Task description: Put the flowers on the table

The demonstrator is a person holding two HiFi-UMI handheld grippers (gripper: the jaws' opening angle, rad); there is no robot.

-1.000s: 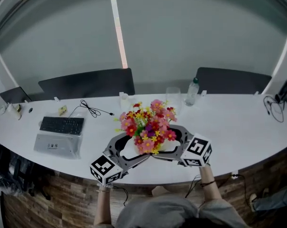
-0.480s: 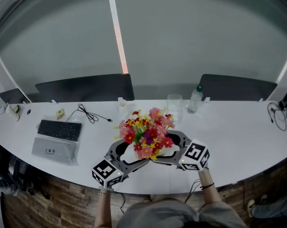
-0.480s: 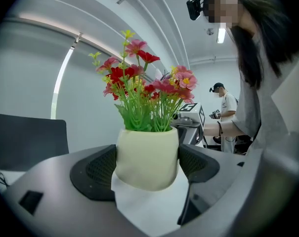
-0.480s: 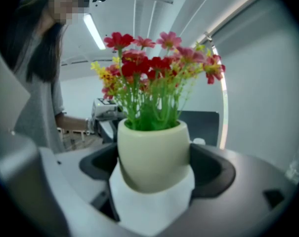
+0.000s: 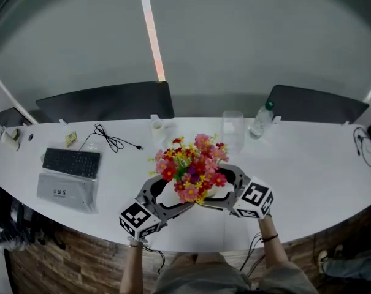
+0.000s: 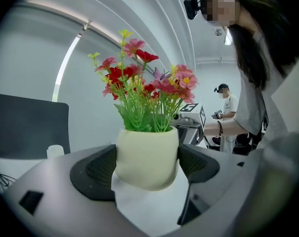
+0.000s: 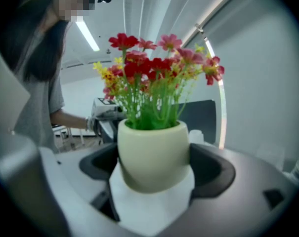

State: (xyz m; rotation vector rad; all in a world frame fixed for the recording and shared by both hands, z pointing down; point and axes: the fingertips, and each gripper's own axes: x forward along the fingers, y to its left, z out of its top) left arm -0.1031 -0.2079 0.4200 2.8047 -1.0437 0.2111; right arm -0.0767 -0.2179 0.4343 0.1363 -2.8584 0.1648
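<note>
Flowers [image 5: 191, 167] in their cream pot [image 6: 147, 154] hang between your two grippers, above the near middle of the white tabletop [image 5: 308, 164], well apart from the keyboard [image 5: 72, 162] on the left and nearer the clear glass [image 5: 232, 129] and bottle [image 5: 262, 118] behind.

Over the last second very little moves in the hold itself. The bouquet and both grippers keep the same places against each other, while the chairs and the far edge slide in the head view, which reads more as your head tipping than as the pot travelling. The blooms sit a touch further from the glass than they did. So the carry looks finished and the set-down is what remains. Whether the base already touches the tabletop is hard to say; it probably sits just clear of it.

Your left gripper [image 6: 147, 167] comes in from the near left and your right gripper [image 7: 156, 169] from the near right, meeting at an angle so the pot is hemmed on all sides. Each pair of jaws is clenched on the pot wall, pads flat against it, and the pot stands upright. Both forearms reach up from the front edge, wrists low.
</note>
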